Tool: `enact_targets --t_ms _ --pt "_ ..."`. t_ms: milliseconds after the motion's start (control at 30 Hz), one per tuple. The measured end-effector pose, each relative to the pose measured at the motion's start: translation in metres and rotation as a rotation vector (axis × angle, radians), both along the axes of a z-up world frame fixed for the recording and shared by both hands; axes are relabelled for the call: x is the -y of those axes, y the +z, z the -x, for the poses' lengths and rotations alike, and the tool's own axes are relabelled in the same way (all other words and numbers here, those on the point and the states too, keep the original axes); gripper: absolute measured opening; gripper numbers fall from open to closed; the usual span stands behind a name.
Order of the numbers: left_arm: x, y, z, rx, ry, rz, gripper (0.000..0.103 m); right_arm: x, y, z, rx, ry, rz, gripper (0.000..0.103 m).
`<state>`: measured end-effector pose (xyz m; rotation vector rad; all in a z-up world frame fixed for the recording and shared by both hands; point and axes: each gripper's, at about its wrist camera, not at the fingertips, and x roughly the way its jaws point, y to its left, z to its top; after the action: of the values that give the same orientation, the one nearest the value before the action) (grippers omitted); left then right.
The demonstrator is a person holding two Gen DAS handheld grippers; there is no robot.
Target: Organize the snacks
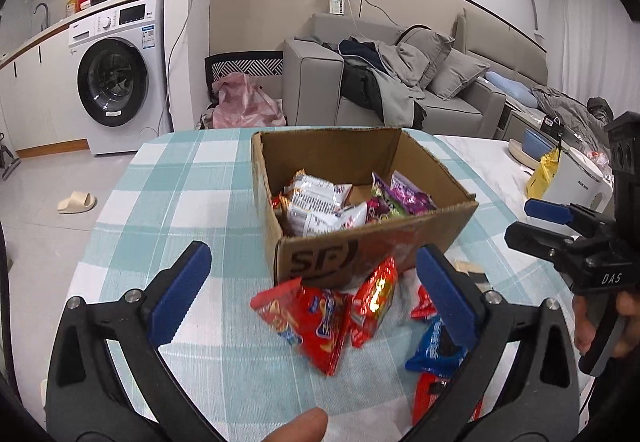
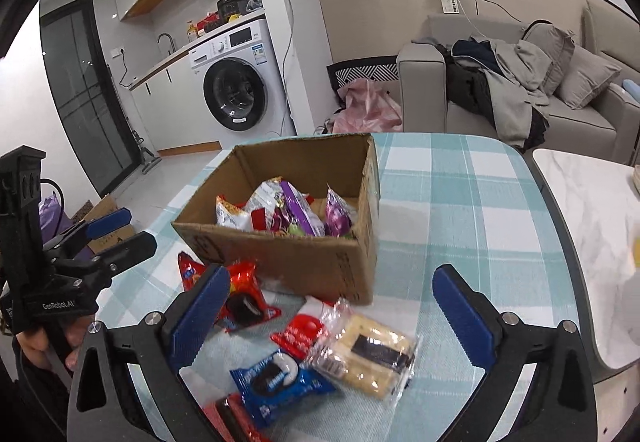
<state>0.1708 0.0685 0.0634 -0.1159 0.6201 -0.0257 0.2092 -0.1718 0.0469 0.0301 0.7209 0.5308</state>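
Cardboard box [image 1: 360, 202], loose snacks [image 2: 320, 358], both grippers wide

One cardboard box [image 2: 304, 262], one blue cookie packet [image 2: 280, 382], one clear cracker pack [image 2: 368, 354], two hand-held grippers.

left hand-held gripper [image 1: 312, 282] wide open, right hand-held gripper [image 2: 332, 302] likewise

Matt cardboard box [image 1: 360, 258], glossy foil snack packets [image 1: 316, 318]
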Motion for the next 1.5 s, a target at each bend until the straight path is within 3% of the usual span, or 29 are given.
enact_targets --t_ms 300,633,1500 --pt "0.007 -0.025 0.024 -0.033 -0.004 0.006 0.102 0.013 -0.019 0.021 -0.007 -0.001 0.016 0.103" --pt "0.015 -0.039 0.024 -0.049 -0.009 -0.007 0.102 0.019 -0.037 0.036 -0.002 -0.017 0.04 0.103" --pt "-0.014 -0.069 0.004 -0.12 0.032 0.03 0.102 0.017 -0.088 -0.009 -0.202 -0.057 0.036 0.103"
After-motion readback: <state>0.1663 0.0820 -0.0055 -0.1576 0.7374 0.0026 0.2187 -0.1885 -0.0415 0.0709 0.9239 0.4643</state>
